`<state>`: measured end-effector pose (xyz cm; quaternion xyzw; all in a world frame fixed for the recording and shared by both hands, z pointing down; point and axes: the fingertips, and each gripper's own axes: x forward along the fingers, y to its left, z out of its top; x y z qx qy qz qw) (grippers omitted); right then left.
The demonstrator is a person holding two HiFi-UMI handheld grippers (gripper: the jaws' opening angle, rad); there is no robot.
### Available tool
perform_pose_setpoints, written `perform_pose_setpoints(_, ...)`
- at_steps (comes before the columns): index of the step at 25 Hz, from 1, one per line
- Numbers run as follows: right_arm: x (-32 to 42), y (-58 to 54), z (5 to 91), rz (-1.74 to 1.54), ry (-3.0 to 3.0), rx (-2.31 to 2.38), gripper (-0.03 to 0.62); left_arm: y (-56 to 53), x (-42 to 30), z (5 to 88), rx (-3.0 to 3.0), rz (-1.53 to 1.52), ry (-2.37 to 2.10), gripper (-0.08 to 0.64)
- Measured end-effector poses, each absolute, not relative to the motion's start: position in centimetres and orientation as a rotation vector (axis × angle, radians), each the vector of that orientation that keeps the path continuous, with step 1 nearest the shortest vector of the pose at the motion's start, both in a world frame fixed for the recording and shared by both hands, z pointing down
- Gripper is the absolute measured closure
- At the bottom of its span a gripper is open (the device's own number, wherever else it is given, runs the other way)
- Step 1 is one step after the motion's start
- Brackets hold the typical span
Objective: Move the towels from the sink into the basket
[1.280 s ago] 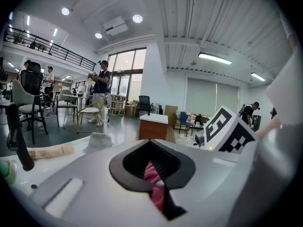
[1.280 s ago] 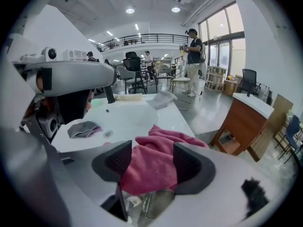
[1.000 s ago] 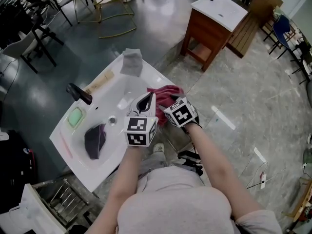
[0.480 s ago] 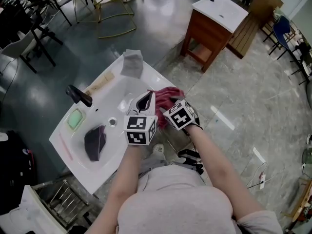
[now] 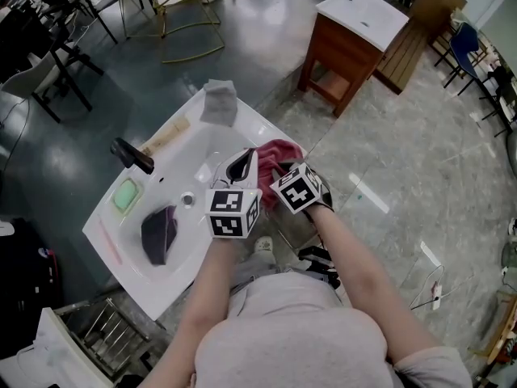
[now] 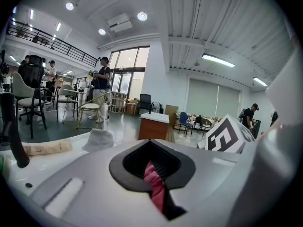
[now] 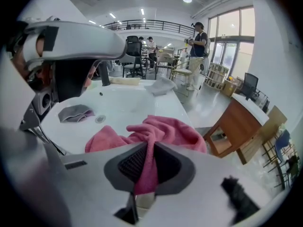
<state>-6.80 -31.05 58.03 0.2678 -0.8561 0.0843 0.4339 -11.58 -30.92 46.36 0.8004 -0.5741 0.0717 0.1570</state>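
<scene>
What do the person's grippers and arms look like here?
Left gripper and right gripper match: pale grey bodies, black ribbed pads, each with a white cube bearing black square markers. No cables show. Arms are bare below a light short-sleeved top. The right jaws have just been closing, with the towel between them.

Head view: high above, facing steeply down past person's forearms [image 5: 212,285] onto white rectangular sink [image 5: 194,156] [image 7: 128,103]. Left gripper view: low, tight behind own jaws, facing almost level across sink rim toward hall windows [image 6: 125,82]. Right gripper view: tight behind own jaws, tilted down into basin. Shared by all three: pink terry towel [image 5: 280,153] [image 6: 154,183] [image 7: 163,129], pale grey folded towel [image 5: 220,103] [image 6: 98,140] [image 7: 161,85] on sink's far corner.
</scene>
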Motion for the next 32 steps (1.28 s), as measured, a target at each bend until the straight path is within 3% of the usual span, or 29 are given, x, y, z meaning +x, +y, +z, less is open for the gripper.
perform_pose_setpoints(32,-3.5,-27.9,49.2,0.175,-2.321,0.788,0.541,-27.3,-6.8,42.6,2.390,0.224,-1.650,0.555)
